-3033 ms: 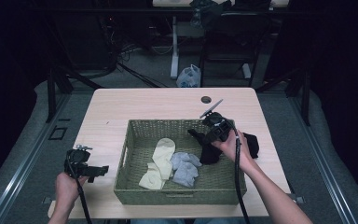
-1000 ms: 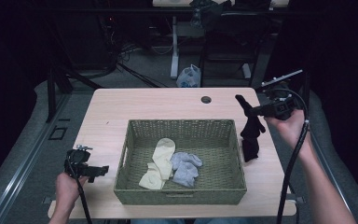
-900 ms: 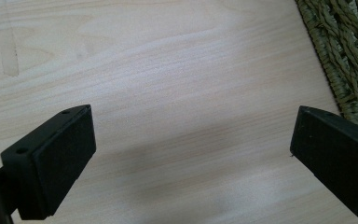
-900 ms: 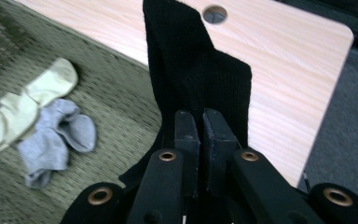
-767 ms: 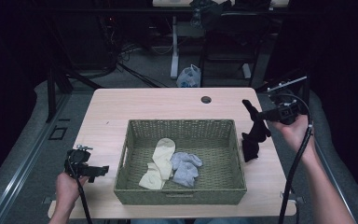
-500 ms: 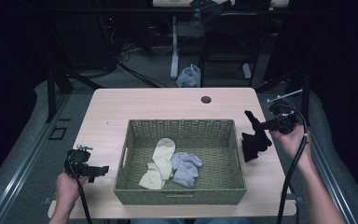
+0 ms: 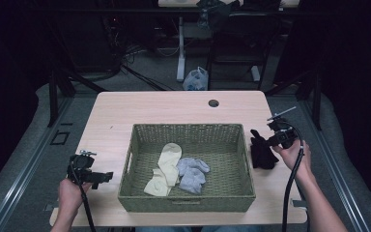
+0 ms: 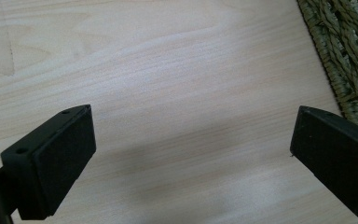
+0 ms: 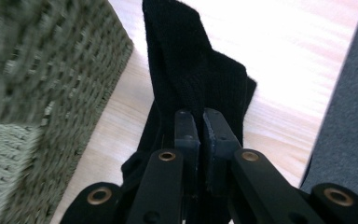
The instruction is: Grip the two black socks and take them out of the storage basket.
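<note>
Right tool (image 7: 269, 141) clamped on a black sock (image 7: 262, 152), jaws pressed nearly together with the cloth pinched between them, as seen in the right gripper view (image 9: 200, 122). Sock (image 9: 193, 79) hung from the pinch and draped down onto the desk (image 7: 174, 108), just beside the right outer wall of the woven basket (image 7: 247, 164), outside it. Lower part of the sock lay bunched on the wood; whether it touched the basket wall could not be told. Right hand (image 7: 295, 153) gripped the tool near the desk's right edge, cable trailing back along the forearm.

Left tool (image 7: 99, 176) held low over the desk at the left of the basket, jaws spread wide with nothing between them, only bare wood (image 8: 182, 93) and a corner of the basket (image 8: 349, 51) ahead. Left hand (image 7: 70, 188) wrapped around its body.

Inside the basket lay a cream sock (image 7: 166, 166) and a grey-blue sock (image 7: 192, 173), side by side and touching.
</note>
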